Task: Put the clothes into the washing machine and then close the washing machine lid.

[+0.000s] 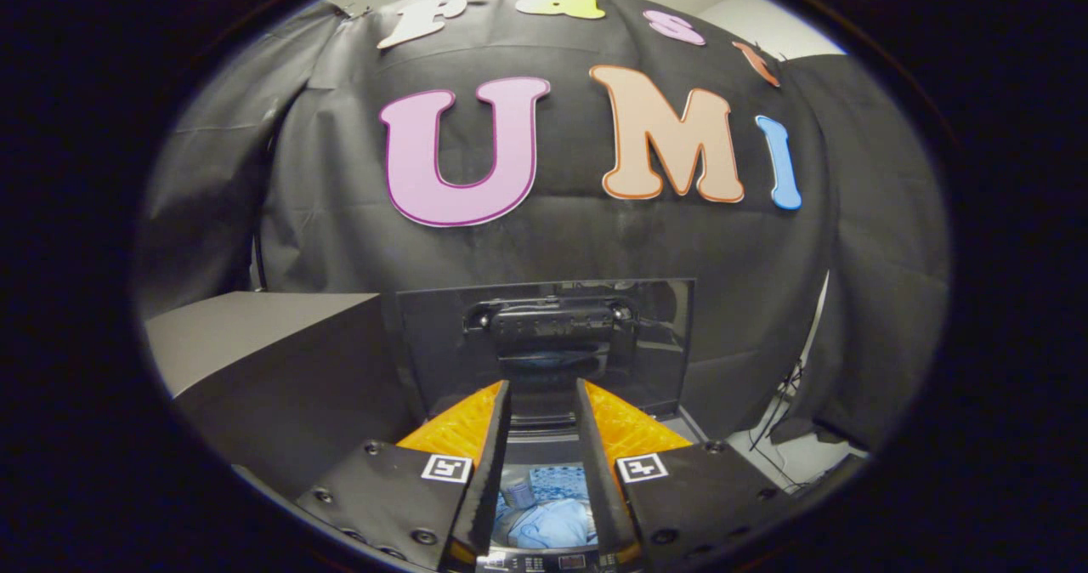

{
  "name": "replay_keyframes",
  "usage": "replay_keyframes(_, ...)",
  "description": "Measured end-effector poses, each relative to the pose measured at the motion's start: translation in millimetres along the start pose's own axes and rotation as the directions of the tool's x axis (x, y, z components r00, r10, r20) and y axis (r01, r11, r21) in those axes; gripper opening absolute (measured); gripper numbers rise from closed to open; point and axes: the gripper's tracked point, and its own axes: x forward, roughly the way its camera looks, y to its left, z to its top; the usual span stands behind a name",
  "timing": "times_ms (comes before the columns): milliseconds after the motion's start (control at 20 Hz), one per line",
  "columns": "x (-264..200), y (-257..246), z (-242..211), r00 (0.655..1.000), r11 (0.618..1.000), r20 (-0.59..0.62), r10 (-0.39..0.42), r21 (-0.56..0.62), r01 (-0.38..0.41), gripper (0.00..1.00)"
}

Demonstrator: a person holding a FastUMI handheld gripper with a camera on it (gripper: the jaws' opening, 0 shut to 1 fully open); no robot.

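Gripper: the two-finger gripper (544, 394) sits at the bottom centre of the frame; its fingers stand spread with a gap between them and they pinch nothing.
Clothes: the pale blue crumpled cloth (552, 524) lies low in the frame, seen through the gap between the fingers, inside the drum of the top-loading washing machine (544, 561). A patterned blue-and-white piece (557, 479) lies just beyond it. The clothes look already in.
Lid: the dark glossy flat lid (544, 343) stands upright in the centre of the frame, just ahead of the fingertips, with a dark moulded handle (552, 322) near its top.
Beside: a grey box-like cabinet (255, 343) is at the left of the frame; loose cables (778, 420) hang at the lower right.
Wall: the black cloth wall (340, 216) fills the upper part of the frame.
Risk: the lid is smooth, so open fingers may slip off its edge. If it is pushed hard, it may fall and slam, I judge. Cloth that rises above the rim could be caught under it.
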Motion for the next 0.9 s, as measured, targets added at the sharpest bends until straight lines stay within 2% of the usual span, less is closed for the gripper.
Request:
replay_keyframes(200, -14.7, -5.8, -0.7, 0.999, 0.999, 0.018, 0.036, -0.014, -0.036, 0.74)
replay_keyframes(500, -36.2, -37.3, -1.3, 0.998, 1.0, 0.053, 0.023, -0.017, -0.022, 0.96)
replay_keyframes(900, -47.3, -70.9, 6.0, 0.997, 1.0, 0.079, -0.003, 0.002, 0.003, 0.96)
